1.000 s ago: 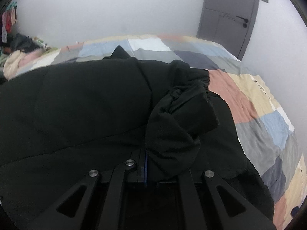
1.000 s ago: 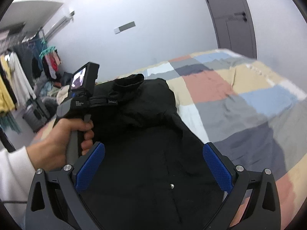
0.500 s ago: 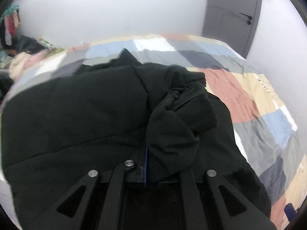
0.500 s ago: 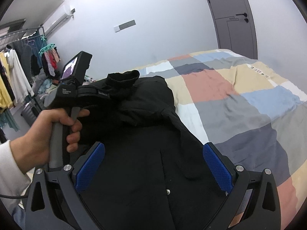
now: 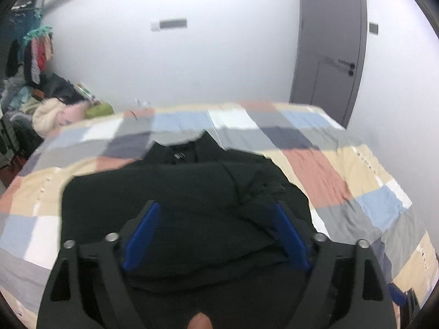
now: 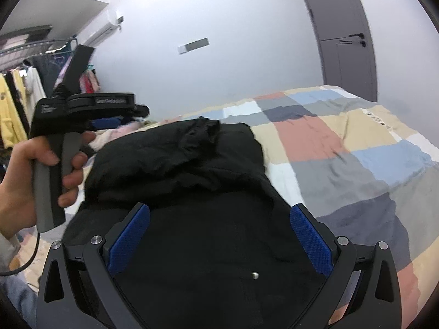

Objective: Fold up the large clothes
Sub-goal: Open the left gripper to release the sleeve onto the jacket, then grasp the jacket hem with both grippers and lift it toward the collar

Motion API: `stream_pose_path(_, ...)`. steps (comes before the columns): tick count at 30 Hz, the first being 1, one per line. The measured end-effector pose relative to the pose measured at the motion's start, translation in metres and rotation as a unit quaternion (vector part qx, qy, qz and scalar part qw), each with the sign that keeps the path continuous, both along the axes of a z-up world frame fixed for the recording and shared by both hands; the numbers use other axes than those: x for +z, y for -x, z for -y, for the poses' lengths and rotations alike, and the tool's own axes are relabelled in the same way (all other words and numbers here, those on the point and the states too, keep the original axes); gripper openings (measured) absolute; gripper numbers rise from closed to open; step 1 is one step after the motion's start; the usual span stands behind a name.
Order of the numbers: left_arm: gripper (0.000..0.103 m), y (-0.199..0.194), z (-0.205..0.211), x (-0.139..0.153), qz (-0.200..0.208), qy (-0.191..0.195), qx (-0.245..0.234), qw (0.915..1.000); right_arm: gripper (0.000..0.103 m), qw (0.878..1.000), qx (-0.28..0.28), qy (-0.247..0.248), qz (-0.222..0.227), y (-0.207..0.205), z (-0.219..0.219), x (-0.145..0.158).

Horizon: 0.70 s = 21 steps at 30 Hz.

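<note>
A second ago the left hand-held gripper (image 5: 216, 233) was clamped on a bunched black sleeve; now its jaws are opening, the blue pads (image 5: 141, 235) stand wide apart with nothing pinched between them, and it has pulled up and away so that far more of the bed (image 5: 323, 175) shows ahead of it. The sleeve has been let go and lies across the body of the black jacket (image 5: 192, 192), which sits spread on the patchwork bed directly ahead of and below both tools. That reads as one sleeve fold finished, with the garment narrower on that side and its collar at the far end from the jaws. The right hand-held gripper (image 6: 219, 235) has hardly moved: it hovers just over the near part of the jacket (image 6: 197, 192) with its jaws wide and empty, a small snap fastener (image 6: 255, 275) visible between them. In its view the person's left hand (image 6: 33, 170) grips the other tool's handle off to the left. Folding the body over seems to remain.
</note>
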<state>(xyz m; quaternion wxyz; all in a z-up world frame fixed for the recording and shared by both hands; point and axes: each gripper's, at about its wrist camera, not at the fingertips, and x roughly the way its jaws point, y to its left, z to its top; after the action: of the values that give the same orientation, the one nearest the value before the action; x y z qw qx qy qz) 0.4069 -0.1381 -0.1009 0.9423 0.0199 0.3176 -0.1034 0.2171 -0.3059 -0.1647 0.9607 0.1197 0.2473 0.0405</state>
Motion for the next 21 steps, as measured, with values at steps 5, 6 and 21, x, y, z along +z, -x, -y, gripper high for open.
stream_pose_path(5, 0.101, 0.010, -0.052, 0.018, 0.031, -0.014, 0.023, 0.9992, 0.103, 0.999, 0.046, 0.017, 0.018, -0.012, -0.020, 0.028)
stream_pose_path(6, 0.103, 0.009, -0.065, 0.020, 0.036, -0.019, 0.033, 0.9986, 0.103, 0.998, 0.053, 0.023, 0.021, -0.019, -0.025, 0.034)
stream_pose_path(21, 0.102, -0.080, -0.148, -0.062, -0.018, -0.020, 0.084, 0.9961, 0.074, 0.994, 0.090, 0.051, -0.016, -0.225, -0.078, 0.036)
